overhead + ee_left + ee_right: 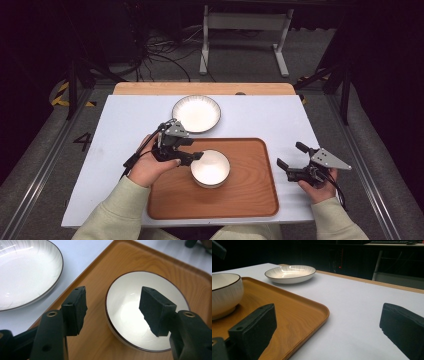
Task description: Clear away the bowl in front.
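A white bowl (210,168) with a dark rim stands on a wooden tray (250,195) at the table's front middle. My left gripper (189,158) hovers at the bowl's left side, open. In the left gripper view, the left gripper (113,302) has one jaw over the tray (100,345) and the other over the bowl (127,317). The bowl's near rim lies between the pads, untouched. My right gripper (290,154) rests open just right of the tray, with nothing between its fingers. The right gripper view has the right gripper (328,322) straddling the tray (294,312) corner, with the bowl (224,292) far left.
A shallow white plate (196,113) with a dark rim sits on the white table (280,120) just behind the tray; the plate (25,272) (290,272) is bare. A wooden strip (200,88) runs along the table's far edge. Cables and a desk frame lie beyond.
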A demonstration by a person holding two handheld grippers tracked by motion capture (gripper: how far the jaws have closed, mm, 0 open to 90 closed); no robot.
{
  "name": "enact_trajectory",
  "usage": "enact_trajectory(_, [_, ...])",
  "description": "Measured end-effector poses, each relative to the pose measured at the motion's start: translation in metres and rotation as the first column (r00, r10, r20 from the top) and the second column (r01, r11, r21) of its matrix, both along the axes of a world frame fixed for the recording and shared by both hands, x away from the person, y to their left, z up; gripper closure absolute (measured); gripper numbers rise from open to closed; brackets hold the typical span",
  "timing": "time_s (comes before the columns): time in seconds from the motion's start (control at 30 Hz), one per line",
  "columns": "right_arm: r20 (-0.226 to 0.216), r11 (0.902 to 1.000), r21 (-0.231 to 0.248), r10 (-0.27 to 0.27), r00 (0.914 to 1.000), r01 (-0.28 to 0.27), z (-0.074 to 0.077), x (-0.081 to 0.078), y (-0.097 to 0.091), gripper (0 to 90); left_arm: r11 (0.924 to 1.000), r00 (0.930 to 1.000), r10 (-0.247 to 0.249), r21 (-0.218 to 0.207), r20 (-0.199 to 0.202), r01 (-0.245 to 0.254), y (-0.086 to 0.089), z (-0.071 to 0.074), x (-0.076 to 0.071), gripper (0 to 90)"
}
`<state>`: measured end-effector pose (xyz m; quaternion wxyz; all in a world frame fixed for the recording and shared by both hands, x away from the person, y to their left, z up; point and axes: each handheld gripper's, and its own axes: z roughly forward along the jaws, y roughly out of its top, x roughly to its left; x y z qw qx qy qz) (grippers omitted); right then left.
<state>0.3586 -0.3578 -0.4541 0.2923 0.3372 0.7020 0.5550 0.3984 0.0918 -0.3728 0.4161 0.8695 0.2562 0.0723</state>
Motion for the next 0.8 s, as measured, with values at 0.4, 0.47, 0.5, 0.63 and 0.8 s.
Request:
enact_trajectory(0.4, [0.020,0.9999,0.009,0.014,0.9997,-0.014,-0.001,-0.002,-0.001,2.0,0.9986,0.9979,0.028,-0.047,0.059,-0.025,0.024,0.001,-0.012,40.4])
enact_trajectory(0.47, [0.020,0.9998,0.005,0.020,0.9996,-0.020,-0.001,-0.002,0.000,2.0,0.9968,0.9968,0.037,-0.073,0.071,-0.032,0.031,0.001,-0.014,40.6])
enact_trajectory(0.5, [0.019,0.9998,0.003,0.021,0.9996,-0.021,0.000,-0.002,0.000,2.2,0.9962,0.9961,0.040,-0.080,0.078,-0.034,0.034,0.001,-0.014,40.5])
enact_trajectory(0.63, [0.017,0.9996,0.003,0.028,0.9995,-0.028,-0.001,-0.001,-0.001,2.3,0.9917,0.9928,0.053,-0.122,0.108,-0.040,0.046,-0.001,-0.016,39.8])
enact_trajectory(0.8, [0.017,0.9994,0.001,0.035,0.9992,-0.035,-0.001,-0.001,-0.001,2.5,0.9866,0.9892,0.067,-0.157,0.130,-0.046,0.055,-0.003,-0.017,35.0])
